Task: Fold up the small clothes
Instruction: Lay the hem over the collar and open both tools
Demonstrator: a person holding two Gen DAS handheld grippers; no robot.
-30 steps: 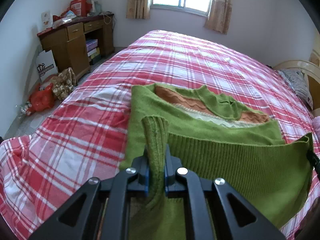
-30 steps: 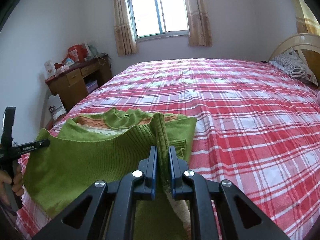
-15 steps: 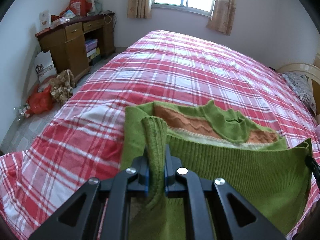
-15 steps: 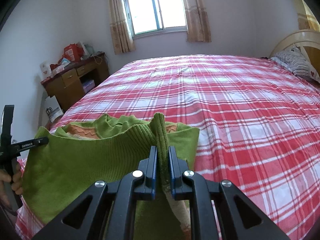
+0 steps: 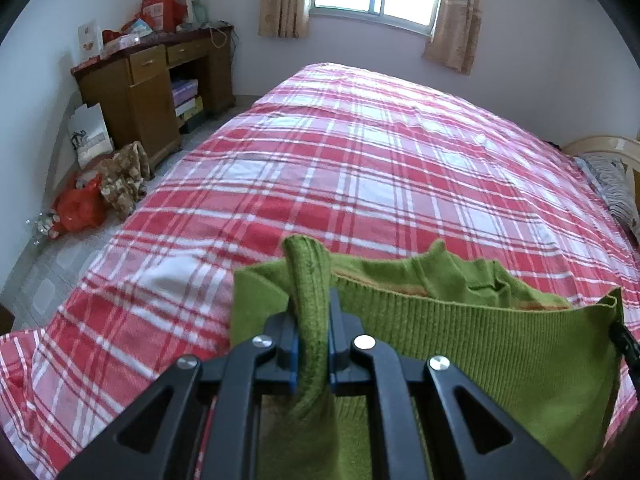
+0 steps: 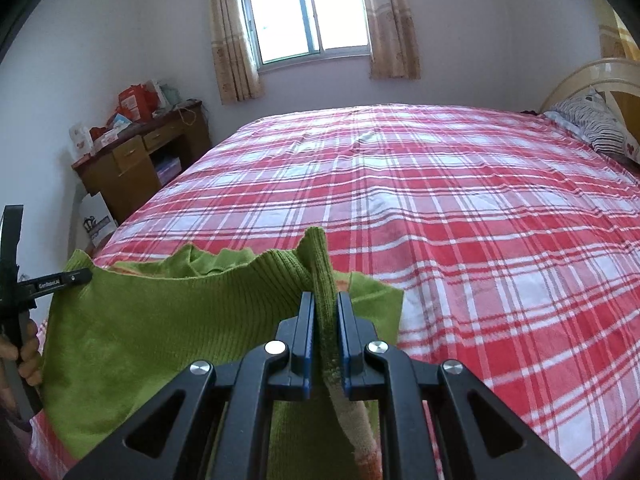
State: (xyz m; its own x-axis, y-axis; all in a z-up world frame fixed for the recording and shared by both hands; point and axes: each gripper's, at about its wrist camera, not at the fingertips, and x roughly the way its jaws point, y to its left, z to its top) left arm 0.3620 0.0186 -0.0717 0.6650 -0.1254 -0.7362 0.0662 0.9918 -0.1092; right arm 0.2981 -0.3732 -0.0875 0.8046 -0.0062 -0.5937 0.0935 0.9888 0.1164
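A small green knitted sweater [image 5: 500,344] with orange and cream bands lies partly on the red plaid bed [image 5: 360,168]. Its ribbed hem is lifted and stretched between both grippers. My left gripper [image 5: 311,304] is shut on the hem's left corner, which sticks up between the blue pads. My right gripper [image 6: 324,300] is shut on the hem's right corner [image 6: 320,264]. The raised hem covers most of the sweater's body; only the green collar [image 5: 452,268] shows beyond it. In the right wrist view the left gripper's black frame [image 6: 16,280] and a hand [image 6: 30,360] stand at the far left.
The plaid bed [image 6: 460,208] stretches far ahead to the wall under a curtained window [image 6: 308,12]. A wooden desk [image 5: 148,80] with boxes stands left of the bed, with bags [image 5: 80,208] on the floor. A striped pillow [image 6: 596,128] and a headboard are at the right.
Both grippers have carried the lifted hem forward over the sweater towards the collar. The orange and cream bands, plainly seen before, are now almost covered.
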